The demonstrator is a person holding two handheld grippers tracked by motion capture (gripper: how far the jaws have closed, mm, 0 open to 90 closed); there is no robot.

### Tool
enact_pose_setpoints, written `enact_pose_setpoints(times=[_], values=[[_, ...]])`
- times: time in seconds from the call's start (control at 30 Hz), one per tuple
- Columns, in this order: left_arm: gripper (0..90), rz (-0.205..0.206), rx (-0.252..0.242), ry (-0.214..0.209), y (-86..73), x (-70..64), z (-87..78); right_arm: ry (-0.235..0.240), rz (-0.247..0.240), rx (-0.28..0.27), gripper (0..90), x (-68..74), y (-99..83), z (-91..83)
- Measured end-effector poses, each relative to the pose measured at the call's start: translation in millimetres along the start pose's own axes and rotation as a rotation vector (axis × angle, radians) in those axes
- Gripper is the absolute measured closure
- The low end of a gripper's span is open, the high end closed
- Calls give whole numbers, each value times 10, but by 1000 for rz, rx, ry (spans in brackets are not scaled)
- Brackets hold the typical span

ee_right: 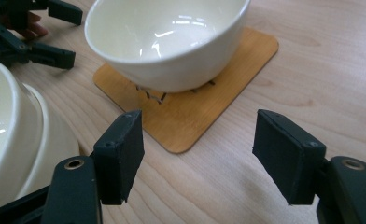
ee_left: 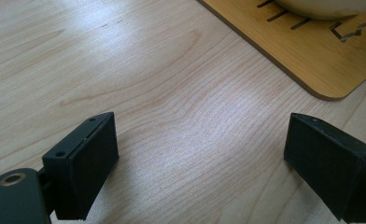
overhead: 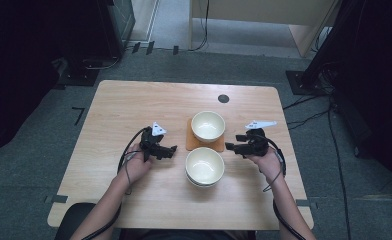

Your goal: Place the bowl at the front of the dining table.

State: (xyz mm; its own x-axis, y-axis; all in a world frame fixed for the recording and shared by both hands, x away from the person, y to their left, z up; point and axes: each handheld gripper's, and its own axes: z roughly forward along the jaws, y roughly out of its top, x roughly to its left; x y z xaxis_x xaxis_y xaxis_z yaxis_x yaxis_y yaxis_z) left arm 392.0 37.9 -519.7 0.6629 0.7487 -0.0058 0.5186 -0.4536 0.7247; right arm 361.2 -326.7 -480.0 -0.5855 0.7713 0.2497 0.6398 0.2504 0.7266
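The wooden counter (overhead: 134, 110) carries everything, its pale grain bare around the middle cluster. At its centre, nearer the person, stands a stack of cream bowls (overhead: 204, 166), one nested in another; in the right gripper view the stack (ee_right: 13, 140) rises at the left edge, just beside that tool's own left jaw. Beyond the stack, a single cream bowl (overhead: 207, 126) sits upright on a square wooden coaster (overhead: 191, 142), and its near rim lies close to the stack's far rim. The right gripper view shows this bowl (ee_right: 172, 42) resting on the coaster (ee_right: 195, 116), whose cut-out slots peek from under the bowl's base.

The left tool (overhead: 167, 150) lies low over the counter to the left of the stack, held in the person's left hand (overhead: 136, 165). Its jaws are spread wide with only bare wood between them (ee_left: 200, 154), and the coaster's corner (ee_left: 312, 56) lies ahead of them. The right tool (overhead: 233, 147) sits to the right of both bowls, in the right hand (overhead: 269, 162). Its jaws are also spread wide and hold nothing (ee_right: 197, 158), aimed toward the coaster's near corner.
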Motion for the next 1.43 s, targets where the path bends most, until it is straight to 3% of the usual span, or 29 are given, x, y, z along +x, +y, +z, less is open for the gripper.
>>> enact_pose_setpoints(times=[0.2,0.57,0.67,0.87,0.97,1.1,1.23,1.43], values=[[95,0,0,0,0,0,0,-12,-44,27,332,-30,-144,66],[95,0,0,0,0,0,0,-56,-55,34,298,-164,-307,135],[96,0,0,0,0,0,0,-66,-85,20,290,-167,-330,152],[95,0,0,0,0,0,0,-61,-99,-14,208,-182,-366,177],[95,0,0,0,0,0,1,-92,-167,8,199,-203,-403,134],[95,0,0,0,1,0,2,-97,-135,4,169,-241,-406,117],[95,0,0,0,1,1,2,-143,-177,24,130,-189,-409,147],[95,0,0,1,2,1,3,-145,-171,24,128,-186,-407,151]])
